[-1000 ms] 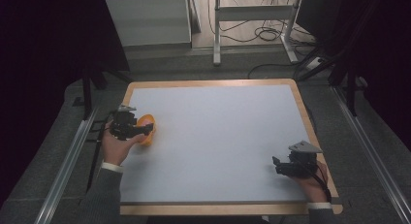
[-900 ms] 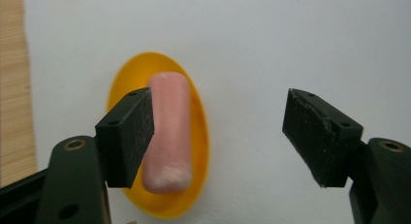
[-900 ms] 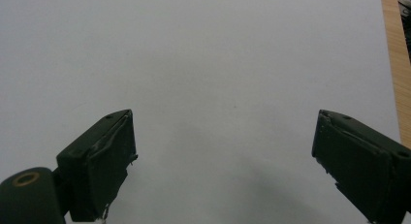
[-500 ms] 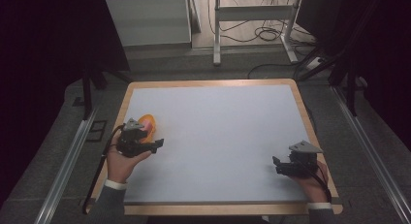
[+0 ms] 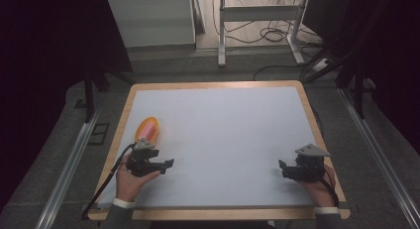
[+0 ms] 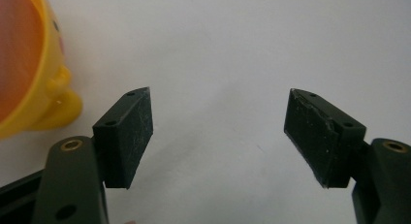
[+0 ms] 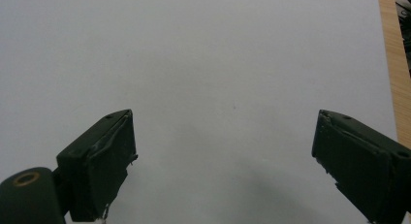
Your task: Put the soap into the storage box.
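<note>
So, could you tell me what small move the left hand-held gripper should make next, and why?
Probably swing back toward the yellow cup and centre it between the jaws. The left hand-held gripper is open over bare table, and the cup lies off to one side of it, outside the gap. The right hand-held gripper rests far away.

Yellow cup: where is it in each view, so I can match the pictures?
High view: the cup lies near the table's left edge, just beyond the left tongs.
Left gripper view: cup at the upper left corner, cut off by the frame.
Right gripper view: not in it.
Shared landmark: the white tabletop.
</note>
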Motion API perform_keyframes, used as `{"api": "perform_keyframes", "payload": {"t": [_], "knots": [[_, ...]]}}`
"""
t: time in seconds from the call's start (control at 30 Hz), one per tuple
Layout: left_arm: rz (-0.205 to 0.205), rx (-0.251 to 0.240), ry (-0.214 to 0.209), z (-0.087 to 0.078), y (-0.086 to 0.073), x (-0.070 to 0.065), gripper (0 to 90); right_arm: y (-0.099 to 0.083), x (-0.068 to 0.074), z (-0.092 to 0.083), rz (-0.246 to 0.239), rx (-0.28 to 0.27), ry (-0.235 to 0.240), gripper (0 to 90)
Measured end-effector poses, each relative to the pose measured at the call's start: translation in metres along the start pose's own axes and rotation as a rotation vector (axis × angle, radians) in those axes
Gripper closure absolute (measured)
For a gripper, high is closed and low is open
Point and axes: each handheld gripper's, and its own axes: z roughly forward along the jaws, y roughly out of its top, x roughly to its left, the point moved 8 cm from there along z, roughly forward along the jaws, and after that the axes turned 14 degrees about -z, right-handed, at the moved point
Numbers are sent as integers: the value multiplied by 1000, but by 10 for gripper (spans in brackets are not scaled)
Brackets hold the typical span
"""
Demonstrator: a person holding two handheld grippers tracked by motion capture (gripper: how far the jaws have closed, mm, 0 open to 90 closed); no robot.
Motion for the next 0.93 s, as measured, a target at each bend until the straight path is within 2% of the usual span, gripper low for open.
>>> {"api": "perform_keyframes", "payload": {"t": [0.13,0.2,0.33,0.93], "knots": [[-6,12,-4,4,-7,2,263,0,0,0,-1,2,-3,83],[3,22,13,5,-8,3,257,0,0,0,-3,1,-1,83],[-4,4,-2,3,-7,1,261,0,0,-1,-1,-3,-2,83],[-14,-13,4,-4,-5,2,263,4,-2,-5,-2,-32,-9,83]]}}
